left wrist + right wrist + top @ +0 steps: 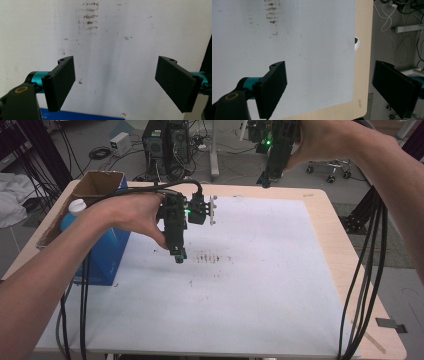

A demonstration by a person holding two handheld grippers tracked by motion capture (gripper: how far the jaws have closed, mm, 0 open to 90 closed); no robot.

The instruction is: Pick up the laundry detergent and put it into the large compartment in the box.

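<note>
My left gripper (178, 255) hangs over the white sheet (250, 285) that covers the table, pointing down just left of a patch of brown stains (210, 256). In the left gripper view its jaws (117, 82) stand wide open with nothing between them, and the brown stains (90, 17) lie ahead. My right gripper (266, 180) is held high above the table's far edge. Seen in its own view, the right gripper (329, 87) is open and empty over the sheet's corner (312, 50) and the wooden table edge (362, 62).
A blue-sided cardboard box (100, 245) stands at the table's left edge with a white-capped blue bottle (76, 206) in it. Black cables (367, 270) hang off the right side. Computer towers (167, 142) and floor cables (394, 30) lie beyond the table.
</note>
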